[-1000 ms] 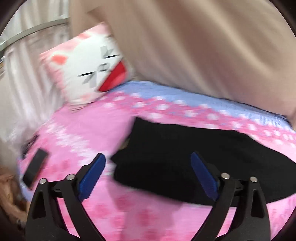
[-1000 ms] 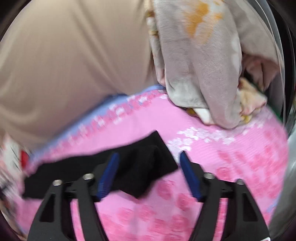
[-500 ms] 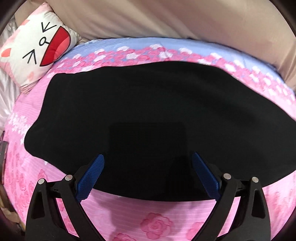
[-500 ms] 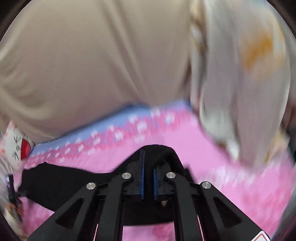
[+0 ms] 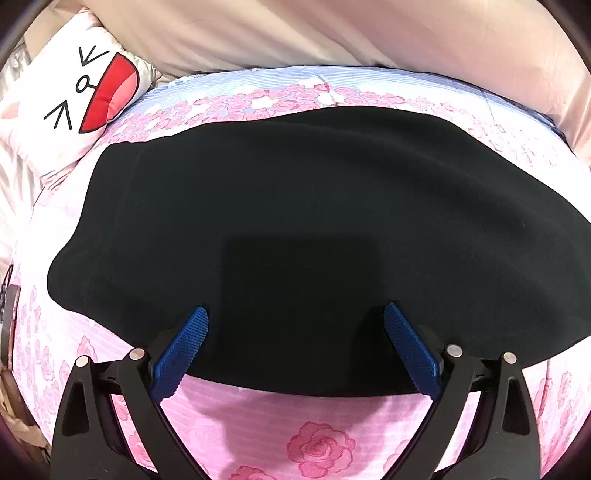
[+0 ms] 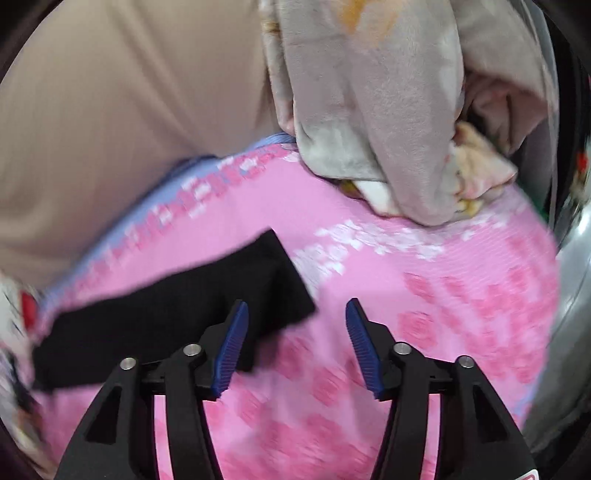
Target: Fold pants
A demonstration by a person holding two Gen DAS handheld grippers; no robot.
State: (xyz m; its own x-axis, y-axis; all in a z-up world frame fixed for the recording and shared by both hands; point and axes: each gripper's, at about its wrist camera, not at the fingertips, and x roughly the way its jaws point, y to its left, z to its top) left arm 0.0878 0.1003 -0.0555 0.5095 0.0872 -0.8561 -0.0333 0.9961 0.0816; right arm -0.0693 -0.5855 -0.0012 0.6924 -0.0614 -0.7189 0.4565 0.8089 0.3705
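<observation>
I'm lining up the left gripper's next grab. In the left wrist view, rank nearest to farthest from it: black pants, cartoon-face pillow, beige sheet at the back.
1. Black fabric pants: directly under the open jaws of the left gripper, centre.
2. White cartoon-face pillow with red mouth: far left corner, beyond the pants.
3. Beige sheet: across the back, farthest.

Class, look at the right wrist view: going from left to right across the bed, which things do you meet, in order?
Cat-face pillow → black pants → right gripper, open over the pink rose bedspread → grey plush blanket, heaped at the far right.
</observation>
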